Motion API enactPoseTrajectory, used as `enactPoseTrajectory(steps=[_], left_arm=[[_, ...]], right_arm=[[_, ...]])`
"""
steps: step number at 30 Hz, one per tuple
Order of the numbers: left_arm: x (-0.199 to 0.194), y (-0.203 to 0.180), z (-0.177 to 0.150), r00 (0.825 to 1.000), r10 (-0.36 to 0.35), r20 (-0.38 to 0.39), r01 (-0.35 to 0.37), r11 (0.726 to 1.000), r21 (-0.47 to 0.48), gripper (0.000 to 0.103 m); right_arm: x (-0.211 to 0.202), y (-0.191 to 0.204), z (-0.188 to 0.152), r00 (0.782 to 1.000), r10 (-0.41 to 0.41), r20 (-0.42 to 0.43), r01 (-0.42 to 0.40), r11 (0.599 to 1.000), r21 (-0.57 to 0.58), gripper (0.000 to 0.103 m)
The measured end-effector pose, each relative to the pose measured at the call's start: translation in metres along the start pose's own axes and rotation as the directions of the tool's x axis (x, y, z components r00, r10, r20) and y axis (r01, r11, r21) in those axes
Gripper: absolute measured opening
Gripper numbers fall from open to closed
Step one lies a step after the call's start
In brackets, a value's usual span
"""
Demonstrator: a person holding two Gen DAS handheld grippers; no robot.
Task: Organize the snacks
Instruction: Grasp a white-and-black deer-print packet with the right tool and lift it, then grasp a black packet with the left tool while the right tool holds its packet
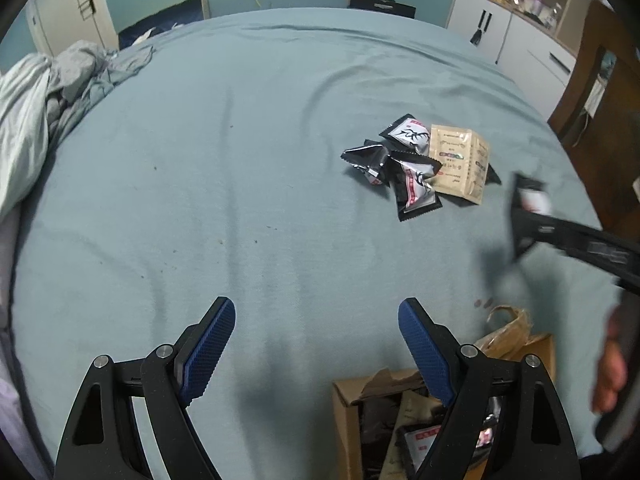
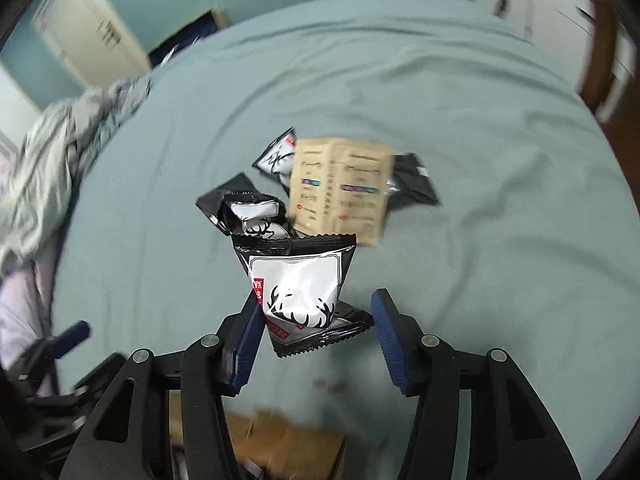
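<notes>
A pile of snack packets [image 1: 416,164] lies on the blue-grey bed: black-and-white deer packets and a tan packet [image 1: 460,160]. In the right wrist view the tan packet [image 2: 340,188] lies behind the black packets [image 2: 248,208]. My right gripper [image 2: 316,320] holds a black-and-white deer packet [image 2: 300,284] between its blue pads above the bed; the packet touches the left pad, with a gap at the right pad. It shows blurred in the left wrist view [image 1: 532,200]. My left gripper [image 1: 316,344] is open and empty over the bed, beside a cardboard box [image 1: 348,408] holding packets.
Crumpled grey bedding [image 1: 52,84] lies at the bed's left edge. White cabinets [image 1: 516,36] and a brown wooden piece [image 1: 596,92] stand at the right. The box also shows below my right gripper [image 2: 288,444]. Small reddish spots [image 2: 330,386] mark the sheet.
</notes>
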State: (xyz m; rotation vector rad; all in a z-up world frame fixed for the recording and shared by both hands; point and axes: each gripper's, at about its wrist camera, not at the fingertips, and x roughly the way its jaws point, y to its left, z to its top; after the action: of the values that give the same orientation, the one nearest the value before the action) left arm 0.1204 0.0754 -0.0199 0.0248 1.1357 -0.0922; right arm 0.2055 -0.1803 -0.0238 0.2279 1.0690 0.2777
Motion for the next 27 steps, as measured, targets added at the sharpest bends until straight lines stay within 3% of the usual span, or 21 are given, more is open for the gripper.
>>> enactPoseTrajectory(steps=[7, 10, 14, 17, 21, 27], left_arm=[[-0.003, -0.006, 0.010, 0.996, 0.074, 0.044, -0.076, 0.995, 0.068, 0.085], [0.002, -0.003, 0.014, 0.996, 0.083, 0.030, -0.085, 0.994, 0.071, 0.085], [0.006, -0.005, 0.025, 0.998, 0.063, 0.028, -0.065, 0.995, 0.081, 0.087], [0.019, -0.015, 0.040, 0.998, 0.063, 0.021, -0.066, 0.990, 0.124, 0.101], [0.048, -0.023, 0.068, 0.998, 0.056, -0.033, -0.053, 0.993, 0.103, 0.101], [0.076, -0.034, 0.118, 0.999, 0.037, -0.024, -0.035, 0.998, 0.050, 0.101]], right_arm=[[-0.084, -0.014, -0.054, 0.985, -0.021, 0.169, 0.002, 0.994, 0.111, 0.052], [-0.100, -0.017, -0.078, 0.982, -0.053, 0.182, 0.033, 0.993, 0.113, 0.052], [-0.115, -0.032, -0.101, 0.982, -0.040, 0.186, 0.007, 0.984, 0.179, 0.052], [-0.118, -0.038, -0.101, 0.983, -0.061, 0.172, 0.030, 0.983, 0.180, 0.052], [-0.106, -0.045, -0.087, 0.987, -0.067, 0.146, 0.038, 0.980, 0.194, 0.052], [-0.090, -0.059, -0.074, 0.993, -0.031, 0.111, 0.004, 0.973, 0.230, 0.052]])
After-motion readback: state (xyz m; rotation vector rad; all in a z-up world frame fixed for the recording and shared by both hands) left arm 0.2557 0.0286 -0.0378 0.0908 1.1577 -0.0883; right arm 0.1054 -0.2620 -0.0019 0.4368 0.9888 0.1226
